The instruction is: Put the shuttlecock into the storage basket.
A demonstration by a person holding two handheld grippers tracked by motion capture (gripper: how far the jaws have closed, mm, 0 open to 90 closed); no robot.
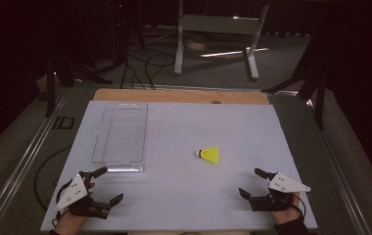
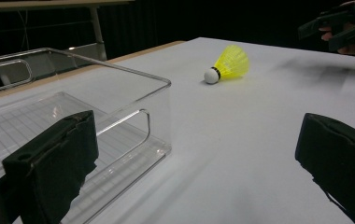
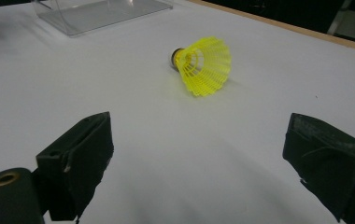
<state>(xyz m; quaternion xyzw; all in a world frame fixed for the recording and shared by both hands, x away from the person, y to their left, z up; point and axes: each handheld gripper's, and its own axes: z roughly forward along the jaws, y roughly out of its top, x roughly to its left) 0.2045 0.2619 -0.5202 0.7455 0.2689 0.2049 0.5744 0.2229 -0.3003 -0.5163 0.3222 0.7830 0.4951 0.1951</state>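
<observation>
Near edge, left: left gripper (image 1: 104,184), held in a person's hand (image 1: 71,220), grey three-cornered plate on top. Jaws spread wide, nothing between them. It rests low over the white table (image 1: 184,196), just near of the clear bin's near end.

Near edge, right: right gripper (image 1: 251,182), held in the other hand (image 1: 288,204), grey plate on top. Jaws likewise spread wide and empty. It points toward the table's middle; from the left gripper view it appears far off at the upper right (image 2: 339,25).

Middle, right of centre: yellow shuttlecock (image 1: 209,154), lying on its side on the table, white cork tip to the left, mesh skirt to the right. It sits apart from both grippers, nearer the right one, and well apart from the bin. In the right gripper view the skirt's open end (image 3: 203,65) faces the camera, between and beyond the two jaws.

Left, middle to far: clear plastic bin (image 1: 121,132), long and rectangular, open top, ribbed floor, empty. Its long side runs near to far.

Far edge: strip of wooden tabletop (image 1: 174,95) showing beyond the white surface.

Beyond the table: dark floor with cables (image 1: 147,68) and a white metal stand (image 1: 218,29).
</observation>
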